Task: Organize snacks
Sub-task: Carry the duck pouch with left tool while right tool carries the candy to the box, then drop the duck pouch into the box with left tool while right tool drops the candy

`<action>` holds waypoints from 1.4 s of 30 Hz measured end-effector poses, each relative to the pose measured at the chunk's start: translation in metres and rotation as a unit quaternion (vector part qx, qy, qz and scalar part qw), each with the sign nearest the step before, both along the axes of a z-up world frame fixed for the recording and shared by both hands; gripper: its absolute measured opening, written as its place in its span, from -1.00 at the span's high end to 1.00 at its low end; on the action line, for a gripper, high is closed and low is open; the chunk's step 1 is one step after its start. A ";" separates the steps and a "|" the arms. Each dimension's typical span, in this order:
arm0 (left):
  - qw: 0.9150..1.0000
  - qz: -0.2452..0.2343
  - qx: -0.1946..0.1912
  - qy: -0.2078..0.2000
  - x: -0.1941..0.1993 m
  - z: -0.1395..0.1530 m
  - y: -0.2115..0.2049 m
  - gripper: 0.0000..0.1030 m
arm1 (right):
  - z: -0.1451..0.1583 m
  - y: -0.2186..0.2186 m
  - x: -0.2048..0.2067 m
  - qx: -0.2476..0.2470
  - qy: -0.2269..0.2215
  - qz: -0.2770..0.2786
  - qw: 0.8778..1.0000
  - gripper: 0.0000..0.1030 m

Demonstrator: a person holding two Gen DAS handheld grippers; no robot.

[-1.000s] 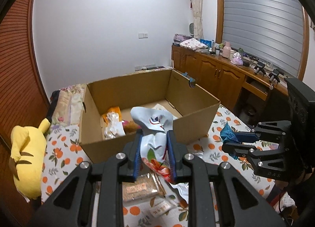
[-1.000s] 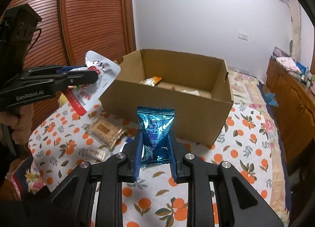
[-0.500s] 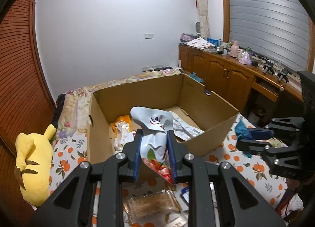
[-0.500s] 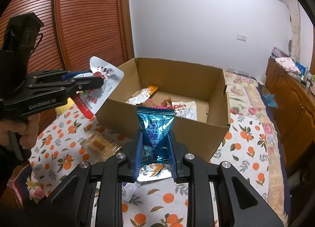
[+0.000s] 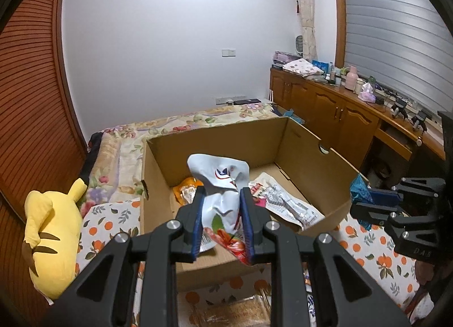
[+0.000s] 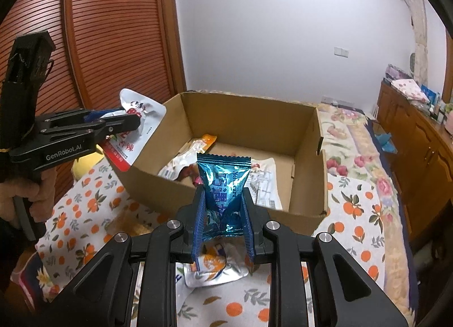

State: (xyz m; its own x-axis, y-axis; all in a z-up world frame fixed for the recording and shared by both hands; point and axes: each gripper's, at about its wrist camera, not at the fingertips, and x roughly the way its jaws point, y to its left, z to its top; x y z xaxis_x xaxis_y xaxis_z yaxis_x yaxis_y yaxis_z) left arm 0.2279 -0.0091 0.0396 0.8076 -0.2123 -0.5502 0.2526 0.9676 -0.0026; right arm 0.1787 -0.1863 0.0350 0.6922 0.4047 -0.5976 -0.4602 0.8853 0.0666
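What we count

We see one box [image 5: 317,154], two grippers, each clamping one packet, about three packets inside the box, and one yellow plush [image 5: 53,230].

The black body of the left tongs [image 6: 133,124], seen from the right wrist view, bears the white lettering "GenRobot.AI"; the white and red packet [image 6: 136,134] held in them carries large red Chinese characters, too partly covered to be read with certainty; the blue foil packet [image 6: 225,182] in the right tongs [image 6: 223,213] shows blue Chinese characters and a small white word, seemingly "Heart.care"; in the left wrist view the right tongs' body shows embossed letters, not legible.
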 end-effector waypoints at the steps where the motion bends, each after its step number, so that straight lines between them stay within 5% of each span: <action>1: 1.000 0.002 0.000 0.000 0.003 0.000 0.001 0.59 | 0.000 0.001 0.003 -0.001 0.002 -0.001 1.000 0.57; 20: 0.999 0.008 0.016 0.039 0.031 -0.027 -0.010 0.55 | -0.008 0.019 0.035 -0.018 0.018 -0.002 1.000 0.57; 37: 0.999 0.007 -0.011 0.032 0.019 -0.020 0.010 0.24 | -0.024 0.026 0.065 -0.021 0.044 -0.026 0.998 0.52; 42: 1.000 0.003 0.004 0.006 0.002 -0.014 0.013 -0.01 | -0.024 0.024 0.063 -0.008 0.041 -0.031 0.999 0.42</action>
